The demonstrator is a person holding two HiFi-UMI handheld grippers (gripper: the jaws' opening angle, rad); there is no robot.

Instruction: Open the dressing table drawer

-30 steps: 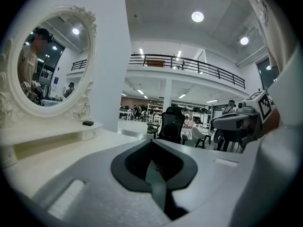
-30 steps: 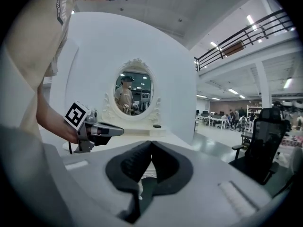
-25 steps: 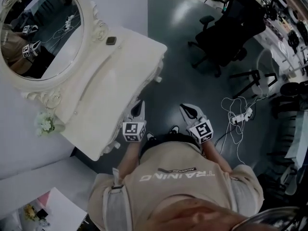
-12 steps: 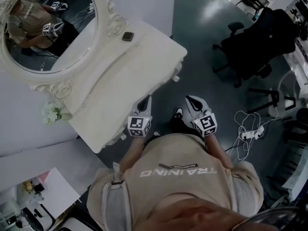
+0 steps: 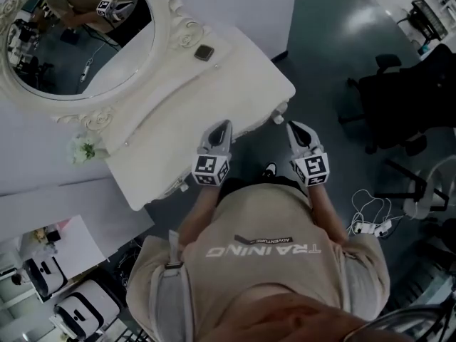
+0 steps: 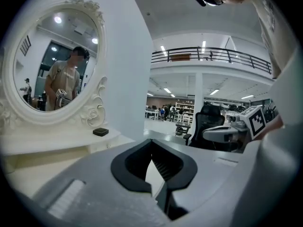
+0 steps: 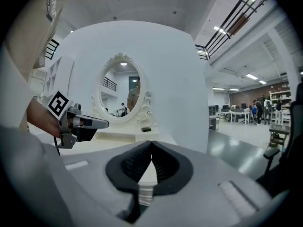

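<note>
Head view is showing both grippers closed and empty, the left gripper (image 5: 222,127) sitting nearer, just before the desk's (image 5: 192,112) diagonal front edge, under which the drawer front is hiding, while the right gripper (image 5: 296,128) is pointing past its right corner.

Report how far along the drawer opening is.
Done: nothing that shows. In the head view no drawer juts from the front edge of the dressing table.
In hand: the left gripper and right gripper are both shut and empty, and are held near the table's front.
Left: find the drawer handle, which no view shows, then grip it and pull the drawer out.
</note>
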